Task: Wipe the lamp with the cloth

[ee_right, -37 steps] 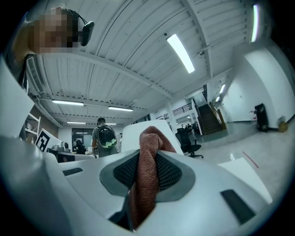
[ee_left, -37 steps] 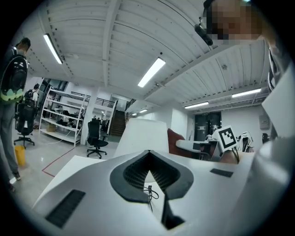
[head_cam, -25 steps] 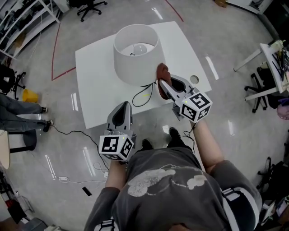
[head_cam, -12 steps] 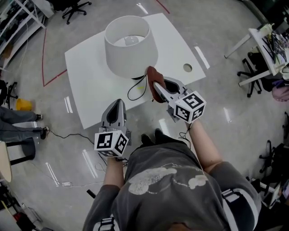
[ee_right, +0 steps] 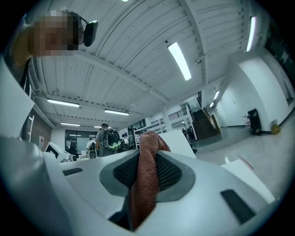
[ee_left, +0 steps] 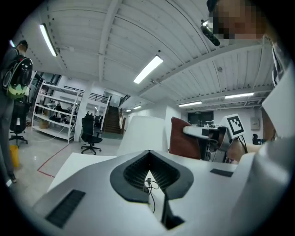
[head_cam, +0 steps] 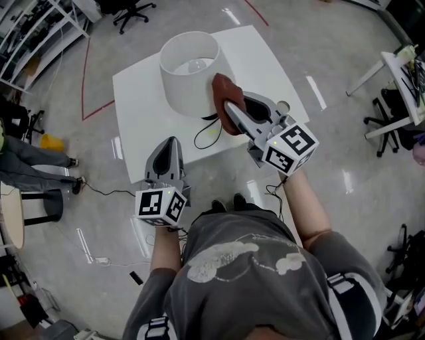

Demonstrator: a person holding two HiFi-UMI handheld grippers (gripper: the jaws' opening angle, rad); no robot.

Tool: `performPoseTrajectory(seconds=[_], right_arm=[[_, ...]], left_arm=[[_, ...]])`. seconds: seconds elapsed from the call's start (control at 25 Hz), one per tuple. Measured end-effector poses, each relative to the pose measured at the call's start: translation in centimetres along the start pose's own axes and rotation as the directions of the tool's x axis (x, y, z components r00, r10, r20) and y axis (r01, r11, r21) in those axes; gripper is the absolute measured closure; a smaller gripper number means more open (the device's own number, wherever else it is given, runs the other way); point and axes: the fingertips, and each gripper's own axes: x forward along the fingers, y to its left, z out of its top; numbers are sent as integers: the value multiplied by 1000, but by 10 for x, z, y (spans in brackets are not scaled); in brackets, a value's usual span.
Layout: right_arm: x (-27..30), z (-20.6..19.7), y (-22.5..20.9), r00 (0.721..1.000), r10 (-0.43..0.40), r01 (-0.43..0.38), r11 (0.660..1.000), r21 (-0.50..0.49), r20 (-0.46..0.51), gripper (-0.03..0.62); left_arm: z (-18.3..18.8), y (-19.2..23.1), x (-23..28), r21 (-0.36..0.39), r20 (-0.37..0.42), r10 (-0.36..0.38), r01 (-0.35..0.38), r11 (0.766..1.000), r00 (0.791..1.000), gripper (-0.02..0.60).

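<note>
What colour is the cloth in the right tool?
The cloth is reddish brown, clearest in the right gripper view.

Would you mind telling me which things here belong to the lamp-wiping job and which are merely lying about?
Job: lamp; reddish-brown cloth, held in the right gripper; white table under the lamp.
Lying about: office chair; floor cable; yellow object.

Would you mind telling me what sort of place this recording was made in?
Most likely an open lab or office workspace: rolling office chairs, metal storage shelving along one wall, strip lights on a ribbed ceiling, and a polished floor marked with red tape.
</note>
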Motion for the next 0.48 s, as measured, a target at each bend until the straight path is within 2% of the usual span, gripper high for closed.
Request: performPoseTrajectory(seconds=[0.24, 0.36, 0.48], right_arm=[[25, 17, 9, 999, 12, -11, 1000, -18, 35, 508], [41, 3, 19, 1000, -1, 1, 999, -35, -1, 508], [45, -15, 19, 998, -47, 46, 998, -39, -29, 508]], left_arm=[[27, 10, 14, 54, 43, -28, 26, 998, 999, 574], [28, 22, 22, 43, 44, -72, 71, 997, 996, 574], [20, 22, 32, 38, 7, -137, 136, 990, 991, 574]])
